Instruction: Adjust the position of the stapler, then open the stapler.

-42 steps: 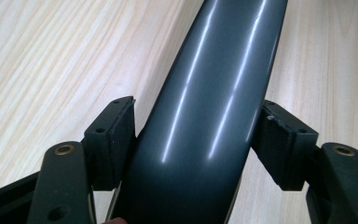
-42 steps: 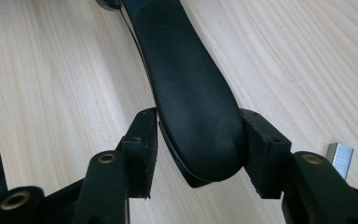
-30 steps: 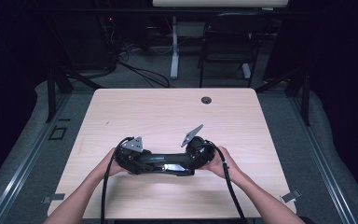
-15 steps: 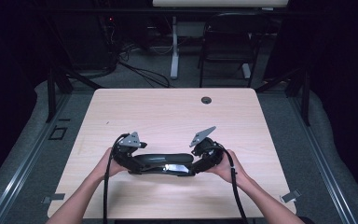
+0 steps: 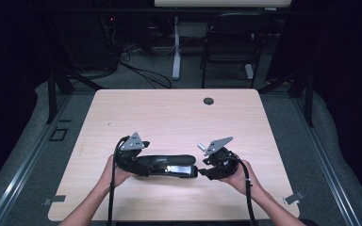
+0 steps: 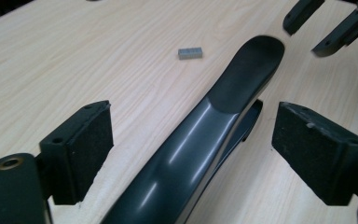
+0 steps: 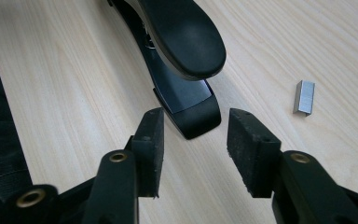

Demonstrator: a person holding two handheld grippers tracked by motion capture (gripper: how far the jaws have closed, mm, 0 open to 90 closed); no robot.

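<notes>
while astride stapler (image 6: 223, 116), left tool (image 6: 191, 144) wide

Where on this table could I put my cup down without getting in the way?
The far half of the table, between the round hole and the stapler, is bare. The near middle is crowded: both grippers flank the stapler, with a staple block beside it.

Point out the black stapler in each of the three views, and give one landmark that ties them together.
High view: stapler lies low centre, between both grippers.
Left gripper view: stapler runs from the bottom up to the upper right.
Right gripper view: stapler at top centre, nose toward the jaws.
Shared landmark: the small staple block beside its nose.
</notes>
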